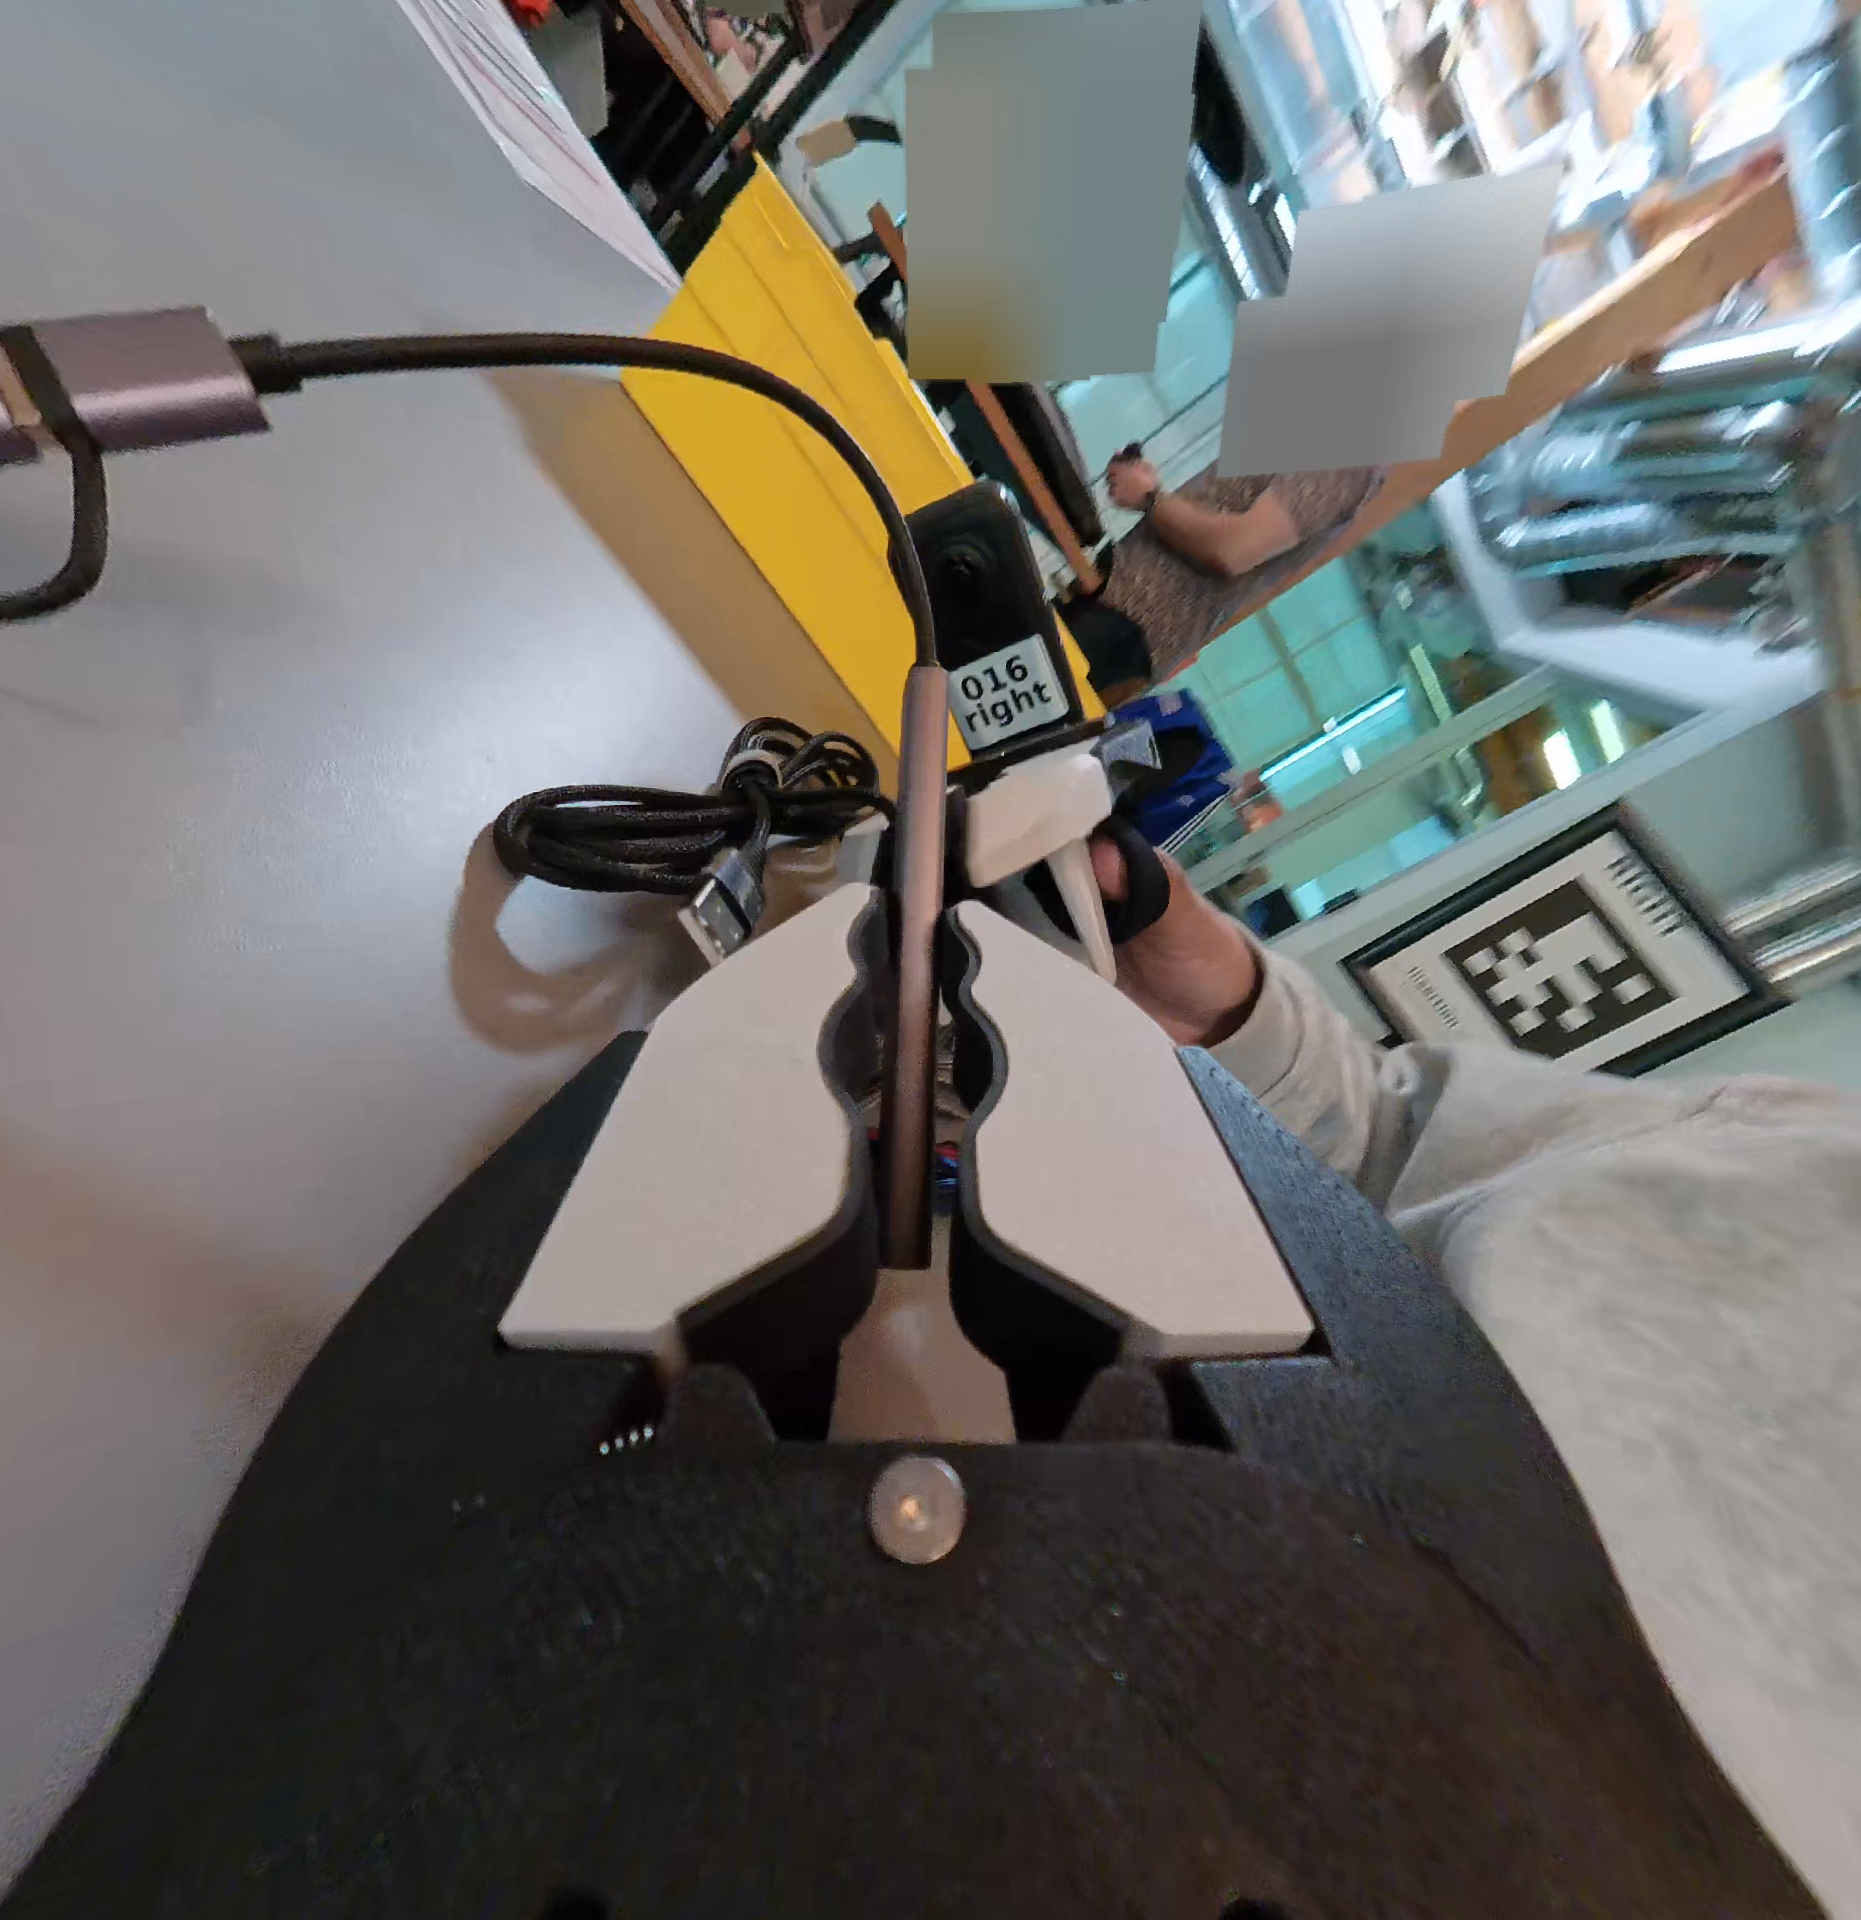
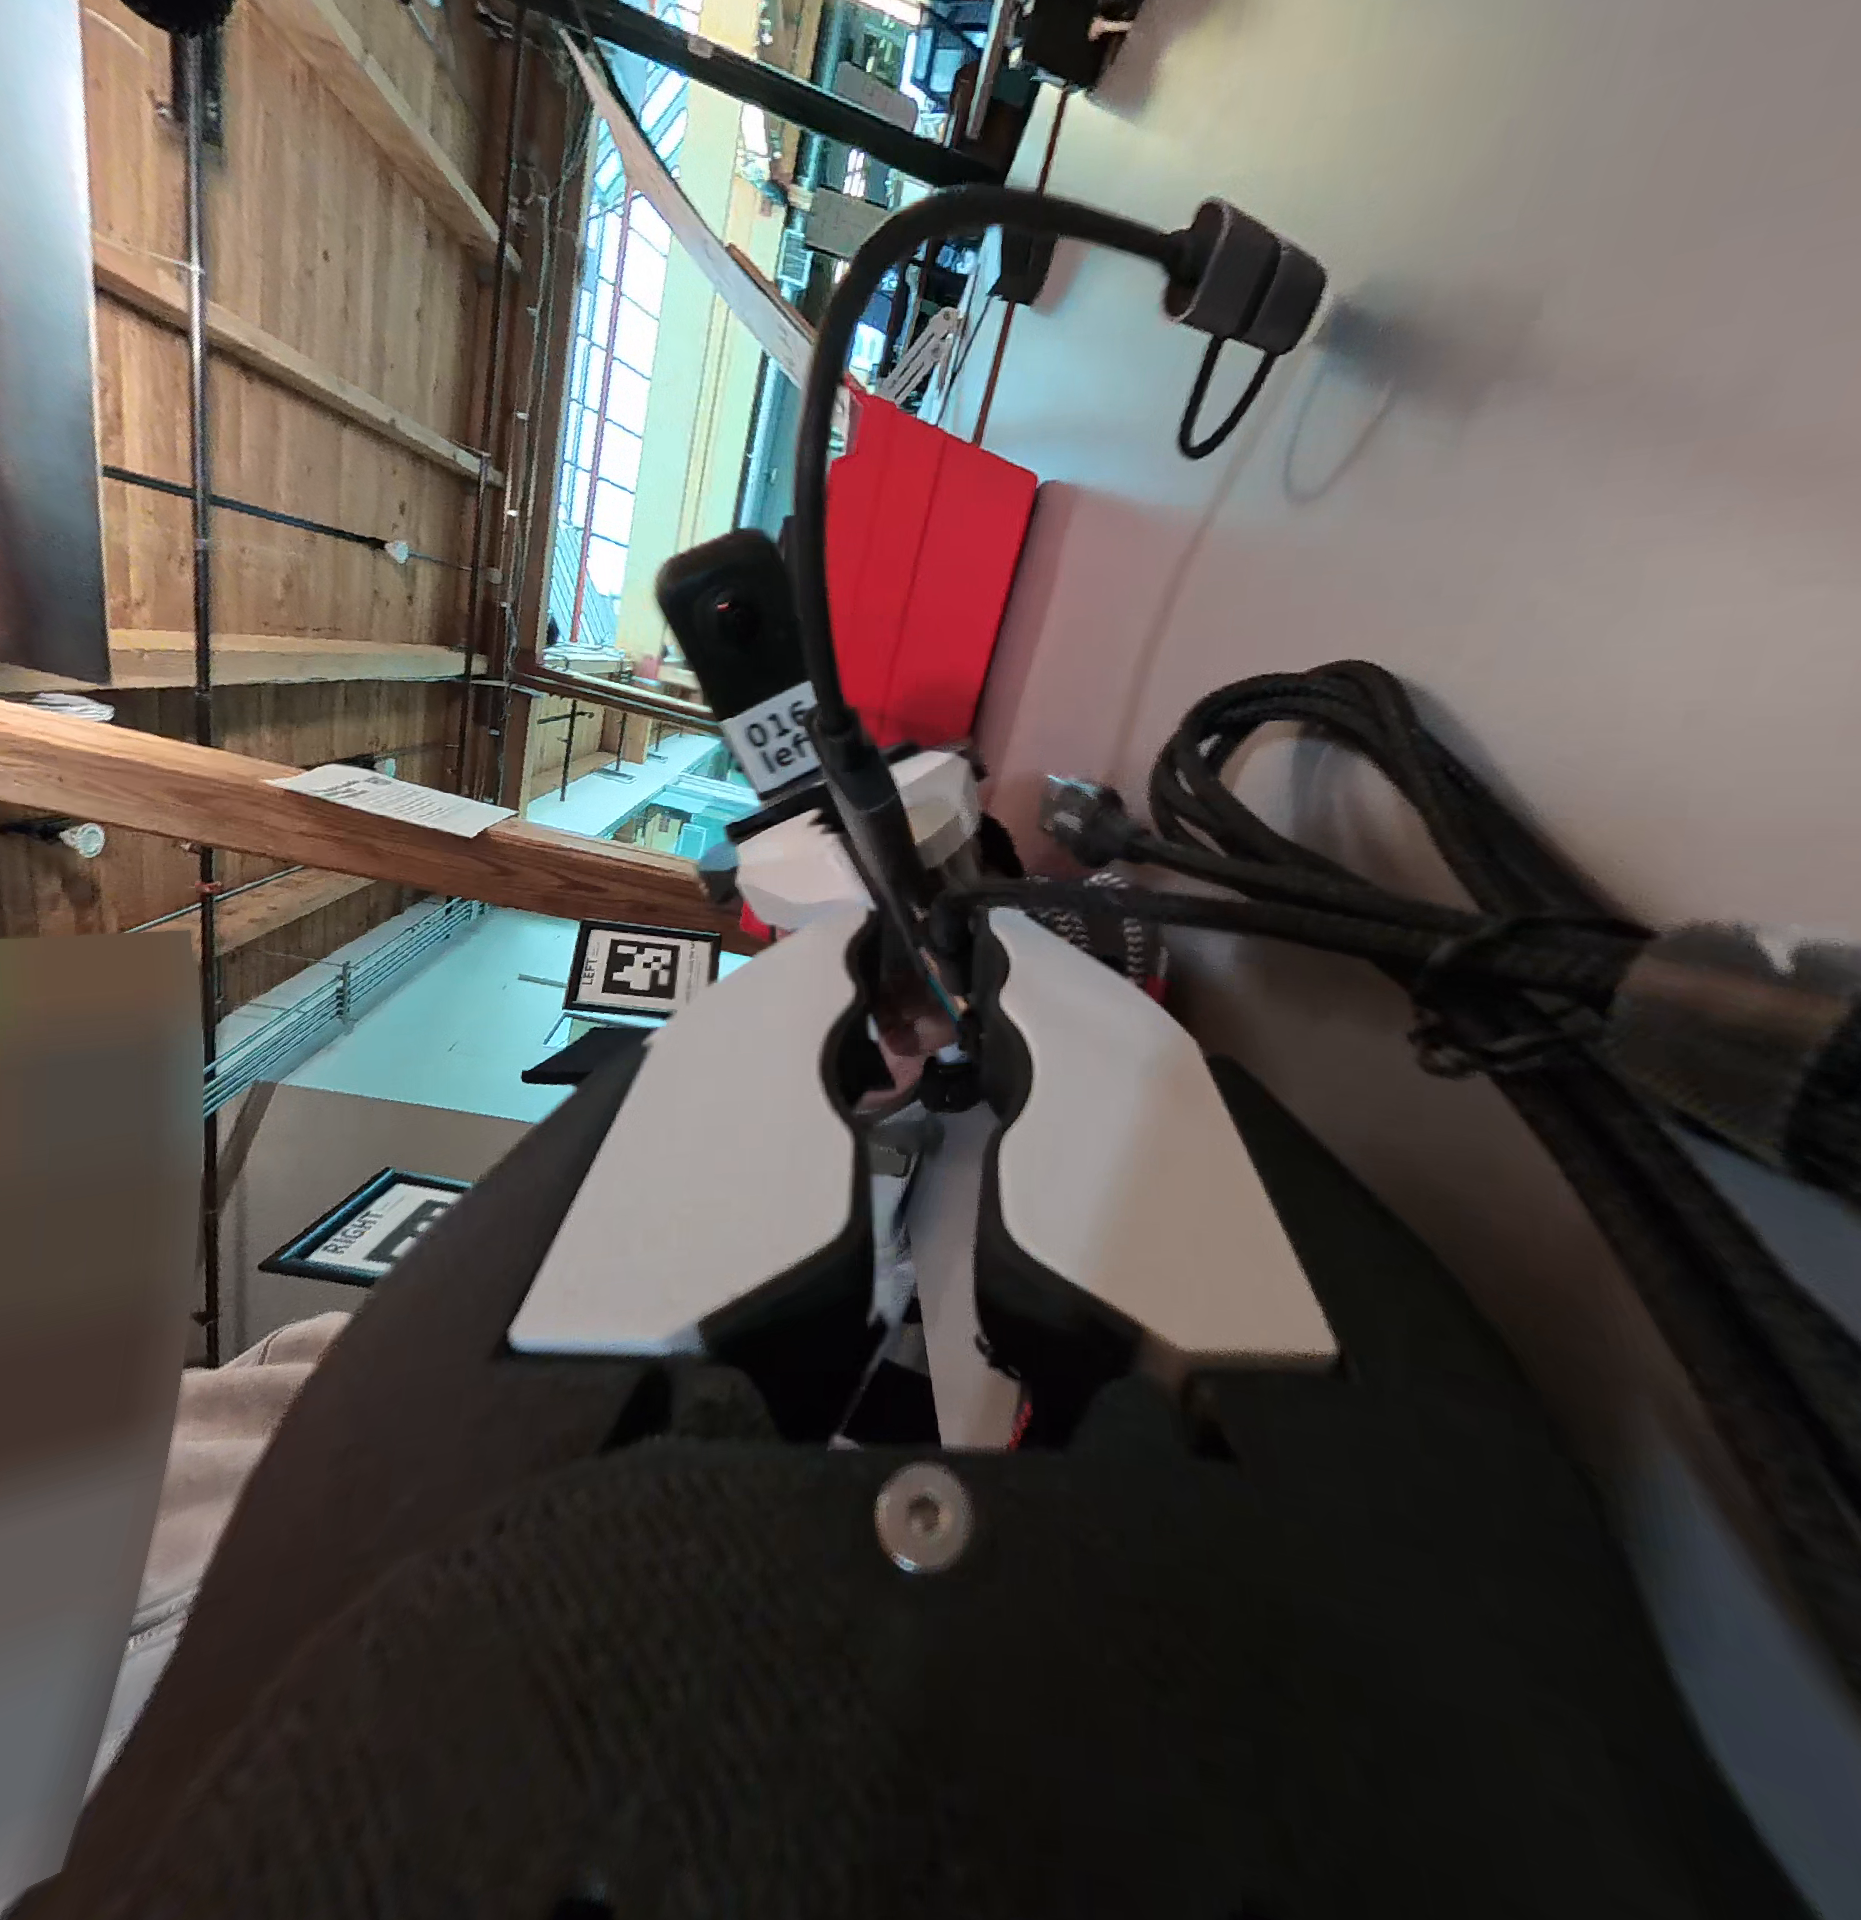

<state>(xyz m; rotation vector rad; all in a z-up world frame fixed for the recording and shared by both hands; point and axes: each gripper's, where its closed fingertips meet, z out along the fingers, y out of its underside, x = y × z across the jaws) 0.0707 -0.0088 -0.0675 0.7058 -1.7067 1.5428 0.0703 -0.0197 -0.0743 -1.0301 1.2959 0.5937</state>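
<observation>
My left gripper (image 1: 910, 914) is shut on a thin dark grey adapter bar (image 1: 915, 987), held edge-on between its white fingers. The bar's black cable (image 1: 697, 364) arcs up to a grey plug (image 1: 147, 379) at the left. My right gripper (image 2: 921, 935) faces it, shut on the black end of a braided cable (image 2: 1165, 904) right against the bar (image 2: 869, 810). That cable runs back to a tied black bundle (image 2: 1425, 831), which lies on the table in the left wrist view (image 1: 645, 831) with a loose metal plug (image 1: 723, 904). The right gripper (image 1: 1030, 821) shows just behind the bar.
The white table (image 1: 282, 831) carries a yellow box (image 1: 801, 416) and a red box (image 2: 926, 582). Framed marker cards (image 1: 1549, 966) (image 2: 640, 966) stand beyond the edge. A person's arm (image 1: 1206, 530) rests on a far bench. A sleeved forearm (image 1: 1632, 1351) is at the right. Less than 4 cm separates the two grippers' tips.
</observation>
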